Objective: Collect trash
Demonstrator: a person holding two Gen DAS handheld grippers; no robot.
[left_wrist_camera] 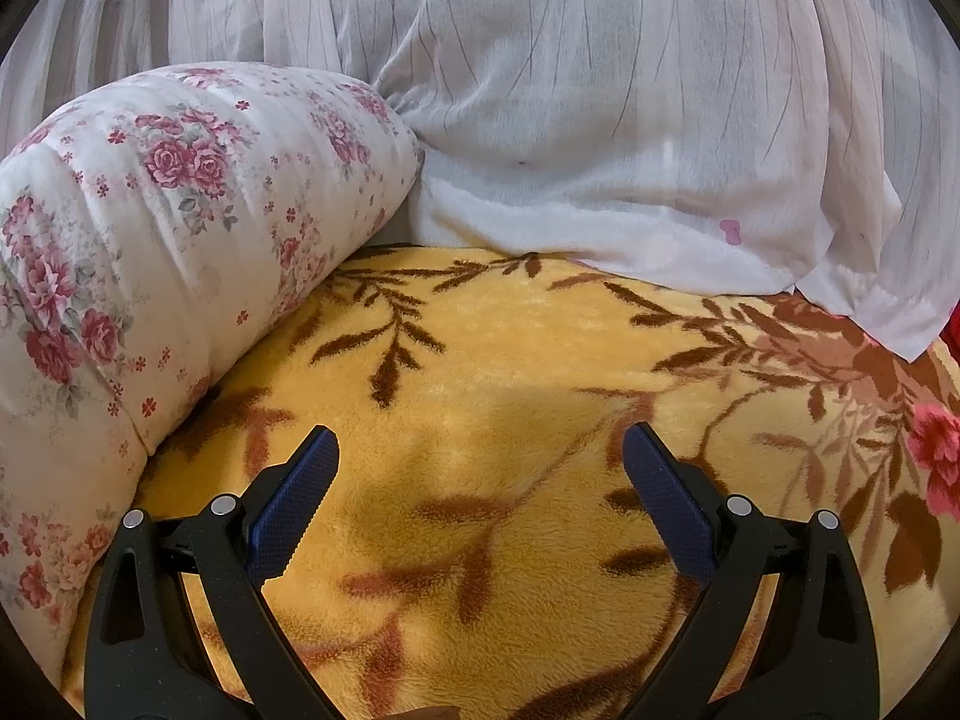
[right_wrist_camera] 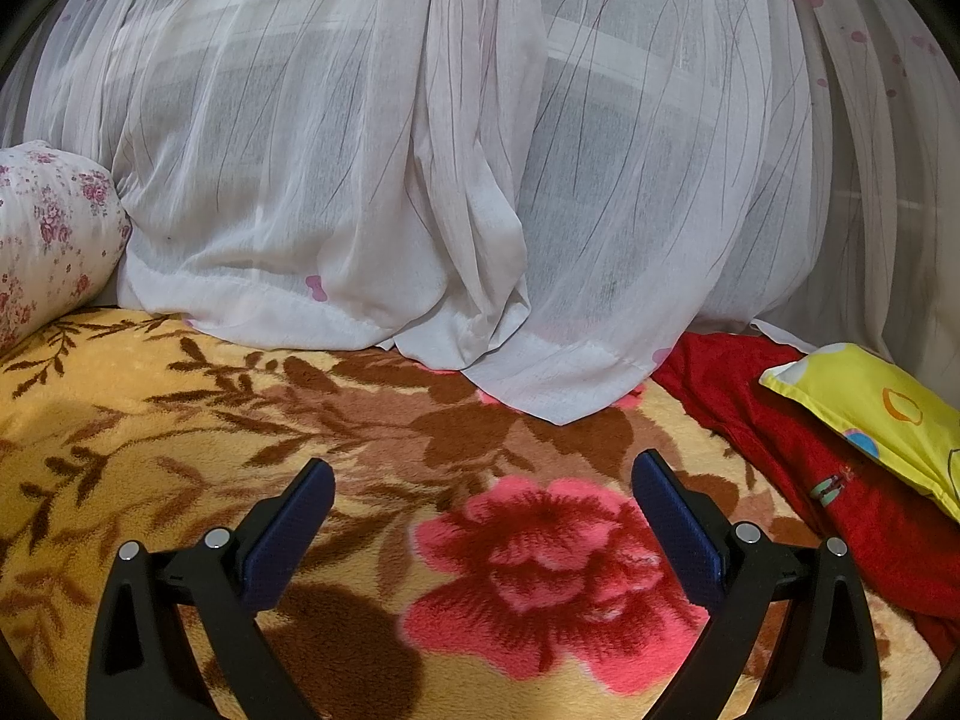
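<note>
No trash shows in either view. My left gripper (left_wrist_camera: pixel 480 450) is open and empty, its blue-padded fingers spread wide just above a yellow fleece blanket (left_wrist_camera: pixel 510 348) with brown leaf patterns. My right gripper (right_wrist_camera: pixel 483 480) is also open and empty, hovering over the same blanket (right_wrist_camera: pixel 120 384) where a large pink flower (right_wrist_camera: pixel 540 576) is printed.
A white floral bolster pillow (left_wrist_camera: pixel 150 240) lies at the left, also in the right wrist view (right_wrist_camera: pixel 48 228). A sheer white curtain (left_wrist_camera: pixel 600 120) hangs onto the blanket at the back (right_wrist_camera: pixel 420 180). A red cloth (right_wrist_camera: pixel 810 456) and a yellow pillow (right_wrist_camera: pixel 882 414) lie at the right.
</note>
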